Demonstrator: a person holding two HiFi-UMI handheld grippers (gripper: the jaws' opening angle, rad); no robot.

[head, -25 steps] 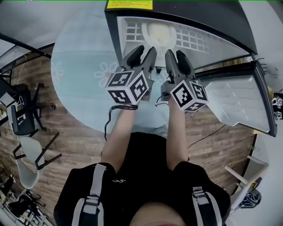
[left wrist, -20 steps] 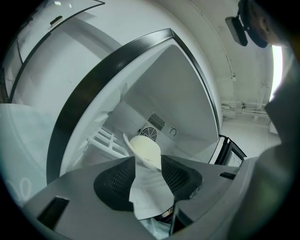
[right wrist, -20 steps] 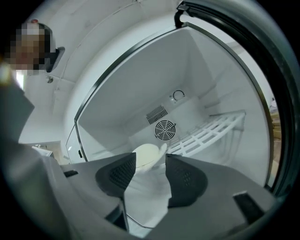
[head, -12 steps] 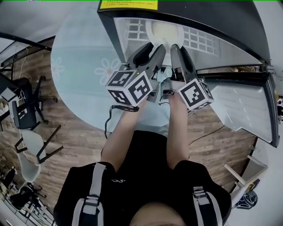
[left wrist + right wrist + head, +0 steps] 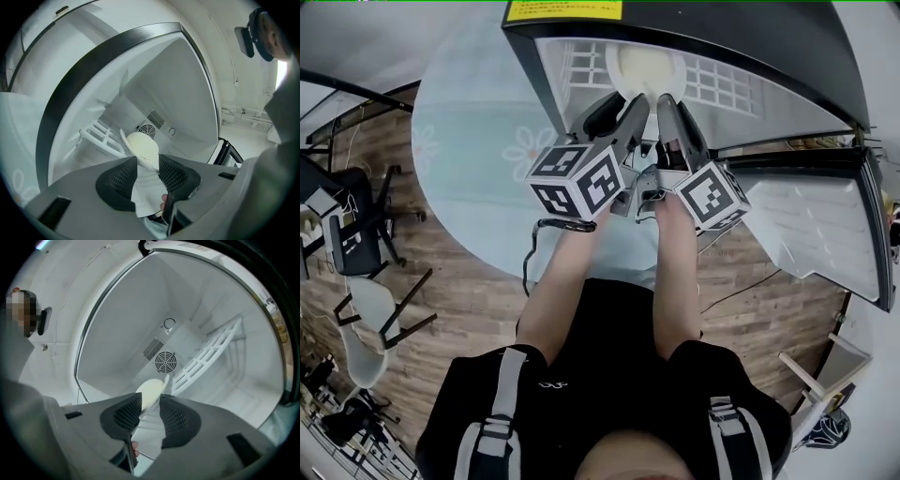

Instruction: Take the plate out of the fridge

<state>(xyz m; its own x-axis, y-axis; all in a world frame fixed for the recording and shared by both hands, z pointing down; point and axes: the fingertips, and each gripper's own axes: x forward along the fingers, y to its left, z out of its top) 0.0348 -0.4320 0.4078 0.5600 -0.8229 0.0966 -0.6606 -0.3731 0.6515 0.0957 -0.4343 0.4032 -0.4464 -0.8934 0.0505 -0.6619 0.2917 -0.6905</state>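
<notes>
A pale round plate (image 5: 645, 67) lies on the white wire shelf (image 5: 722, 84) inside the open black fridge (image 5: 741, 28). Both grippers reach into the fridge side by side at the plate's near edge. In the left gripper view the plate (image 5: 140, 145) has its near rim between the jaws of my left gripper (image 5: 147, 161). Those jaws are closing, and a gap still shows beside the rim. In the right gripper view the plate (image 5: 151, 392) likewise runs in between the closing jaws of my right gripper (image 5: 150, 401), with the pads not pressed on it.
The fridge door (image 5: 806, 225) hangs open at the right. The fridge stands on a round glass table (image 5: 478, 159). Chairs (image 5: 356, 244) stand on the wooden floor at the left. A fan grille (image 5: 166, 363) sits in the fridge's back wall, beside the wire shelf (image 5: 206, 357).
Both grippers have moved forward into the fridge, from short of the plate to its near rim. Their jaws stand narrower than before.
</notes>
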